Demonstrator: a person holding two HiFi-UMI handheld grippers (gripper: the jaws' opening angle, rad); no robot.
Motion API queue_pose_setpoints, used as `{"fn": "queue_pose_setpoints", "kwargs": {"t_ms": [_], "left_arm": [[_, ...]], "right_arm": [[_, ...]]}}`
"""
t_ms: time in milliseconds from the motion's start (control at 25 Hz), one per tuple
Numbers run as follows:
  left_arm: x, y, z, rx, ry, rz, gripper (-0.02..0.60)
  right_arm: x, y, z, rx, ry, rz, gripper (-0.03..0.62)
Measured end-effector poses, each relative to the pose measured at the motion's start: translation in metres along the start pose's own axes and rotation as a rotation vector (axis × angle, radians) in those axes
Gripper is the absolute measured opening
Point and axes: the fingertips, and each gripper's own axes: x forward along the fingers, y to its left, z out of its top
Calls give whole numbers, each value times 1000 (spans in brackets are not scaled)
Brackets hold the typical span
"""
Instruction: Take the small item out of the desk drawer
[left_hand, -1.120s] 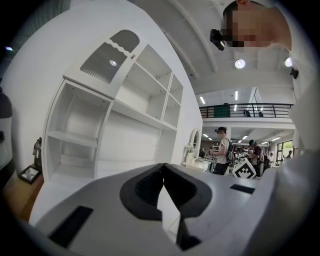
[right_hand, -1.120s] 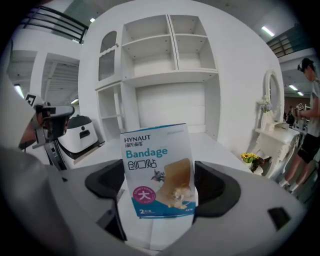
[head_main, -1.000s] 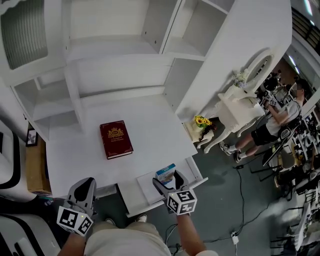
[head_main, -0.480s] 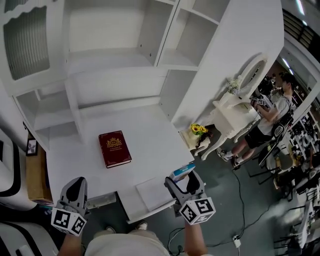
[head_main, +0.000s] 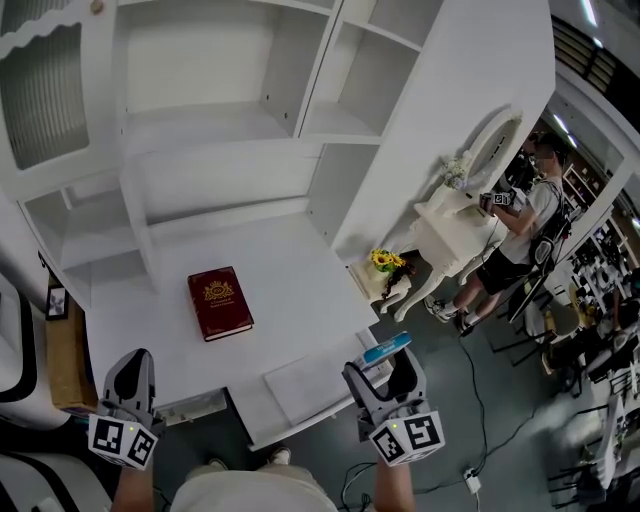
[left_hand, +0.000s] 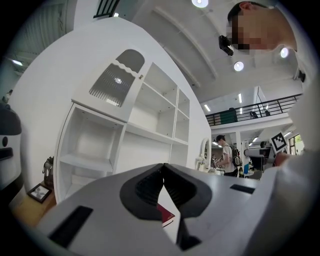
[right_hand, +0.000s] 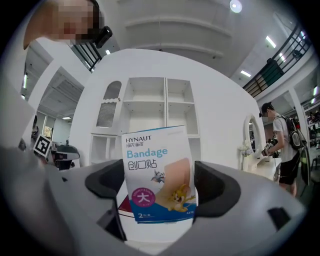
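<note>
At the near right edge of the white counter (head_main: 290, 270), the right claw (head_main: 381, 371) is clamped on a small bandage box (head_main: 386, 349). The right claw view shows that claw (right_hand: 159, 186) with its two dark pads pressed against the left and right sides of the box (right_hand: 159, 170), which stands upright between them. Its front is white and blue with a cartoon picture and the word "Bandage". From the head view the box sits at the right end of the open drawer (head_main: 305, 380), raised out of it.

Down at the near left, the left claw (head_main: 131, 376) hangs off the counter's front edge. In its own view the left claw (left_hand: 163, 172) has its tips touching, with nothing between them.

A dark red book (head_main: 219, 303) lies flat on the counter, well apart from both claws. White shelving (head_main: 220, 110) rises along the far side. To the far right a person (head_main: 515, 235) stands beside a white dressing table (head_main: 455, 225), with yellow flowers (head_main: 383, 261) near it.
</note>
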Motion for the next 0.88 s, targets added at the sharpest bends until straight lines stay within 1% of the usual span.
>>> {"fn": "queue_pose_setpoints", "kwargs": {"t_ms": [160,400,600,880], "left_arm": [[1,-9,0,-8,-3,-12,16],[3,-16,-4,-8,11,-27,15],[-2,-11,-3,0,15,-7,16],[-7,-3,-6,1,24,11,16]], "right_arm": [[-18,-7,4,-6,-8,-37,451],[-35,-16,4,17,-11,-85,451],[-42,-18,4,51,-12,-88,451],[-42,-15,6,45,-18,-91,449]]}}
